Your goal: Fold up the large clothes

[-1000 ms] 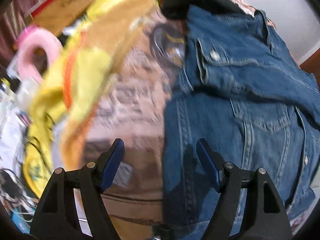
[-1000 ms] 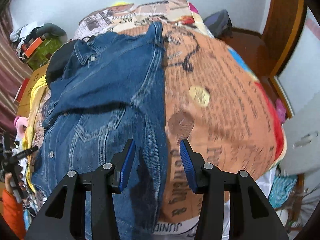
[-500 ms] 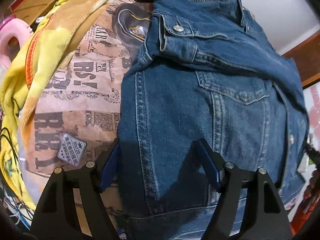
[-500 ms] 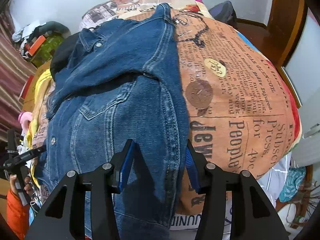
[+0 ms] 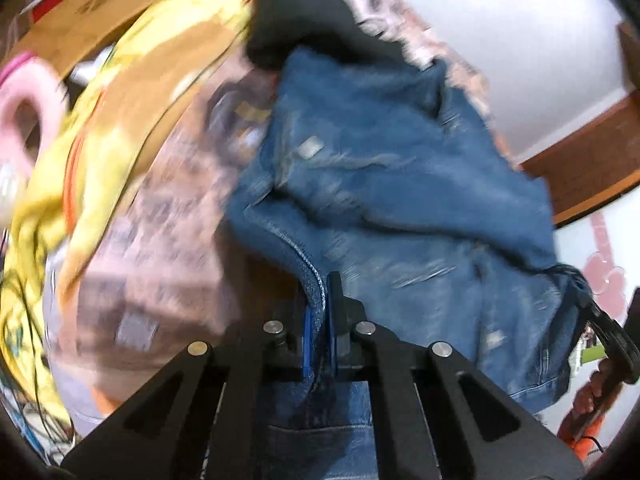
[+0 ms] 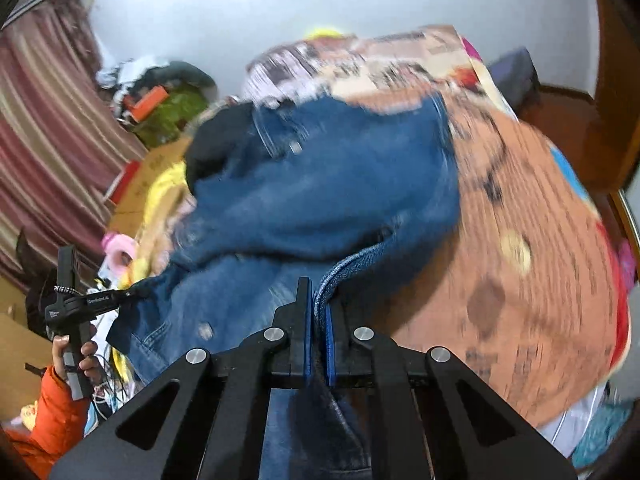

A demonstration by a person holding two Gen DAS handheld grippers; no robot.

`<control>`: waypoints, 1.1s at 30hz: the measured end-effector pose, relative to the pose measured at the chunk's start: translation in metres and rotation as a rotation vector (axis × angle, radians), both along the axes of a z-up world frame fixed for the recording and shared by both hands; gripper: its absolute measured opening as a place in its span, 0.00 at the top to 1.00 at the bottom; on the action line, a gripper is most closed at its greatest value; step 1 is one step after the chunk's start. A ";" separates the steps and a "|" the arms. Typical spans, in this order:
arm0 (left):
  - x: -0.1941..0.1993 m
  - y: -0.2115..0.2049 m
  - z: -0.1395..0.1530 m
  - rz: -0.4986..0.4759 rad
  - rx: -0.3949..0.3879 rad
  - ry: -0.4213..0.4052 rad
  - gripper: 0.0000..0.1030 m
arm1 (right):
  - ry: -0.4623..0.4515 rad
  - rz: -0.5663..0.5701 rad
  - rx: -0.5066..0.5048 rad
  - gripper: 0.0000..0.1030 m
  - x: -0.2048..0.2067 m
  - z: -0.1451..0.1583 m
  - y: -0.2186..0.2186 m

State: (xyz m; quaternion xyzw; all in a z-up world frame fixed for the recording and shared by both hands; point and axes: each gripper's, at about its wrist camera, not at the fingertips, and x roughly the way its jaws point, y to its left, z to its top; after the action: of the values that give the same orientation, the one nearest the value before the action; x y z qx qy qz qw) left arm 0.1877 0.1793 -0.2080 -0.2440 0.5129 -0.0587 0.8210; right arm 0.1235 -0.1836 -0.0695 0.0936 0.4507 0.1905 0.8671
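Both grippers are pinching the blue denim jacket [image 5: 400, 208] at its bottom hem. L gripper [image 5: 320, 320] is clamping a hem edge btwn its blue pads, jaws pressed together w/ only the cloth btwn them. R gripper [image 6: 318, 320] is doing the same on the other hem corner; a fold of stitched denim is sticking up out of its closed jaws.

Jacket [image 6: 320, 192] is lying on the bed, over an orange newspaper-print bedspread [image 6: 520, 260], w/ collar end away from the cameras and the hem end raised off the bed at both grips. In R view the L gripper [image 6: 132, 292] is showing at the far hem corner, a hand in an orange sleeve [image 6: 60, 412] holding its handle.

Both views are motion-blurred. A black garment [image 5: 296, 20] is sitting by the collar. A yellow blanket [image 5: 120, 128] is bunching along the bed's L side, a pink ring [image 5: 24, 120] beside it. Striped curtain [image 6: 44, 140] is hanging at L of R view.
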 end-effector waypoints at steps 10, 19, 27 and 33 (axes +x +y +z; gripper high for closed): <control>0.076 0.025 0.061 0.035 -0.046 -0.183 0.95 | -0.096 -0.107 0.033 0.95 0.087 0.021 -0.027; 0.146 0.045 -0.047 0.116 0.023 0.063 0.95 | 0.084 -0.193 0.065 0.96 0.147 -0.054 -0.055; 0.130 0.029 -0.036 0.029 0.177 0.038 0.85 | 0.103 -0.146 -0.002 0.90 0.137 -0.035 -0.049; 0.107 0.032 -0.011 -0.004 0.171 -0.026 0.54 | 0.055 -0.129 -0.096 0.68 0.110 -0.016 -0.041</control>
State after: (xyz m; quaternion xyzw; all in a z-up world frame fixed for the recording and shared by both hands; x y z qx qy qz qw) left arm 0.2949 0.2116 -0.2187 -0.1713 0.5057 -0.0196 0.8453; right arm 0.2340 -0.2249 -0.0854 0.0858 0.4758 0.1100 0.8684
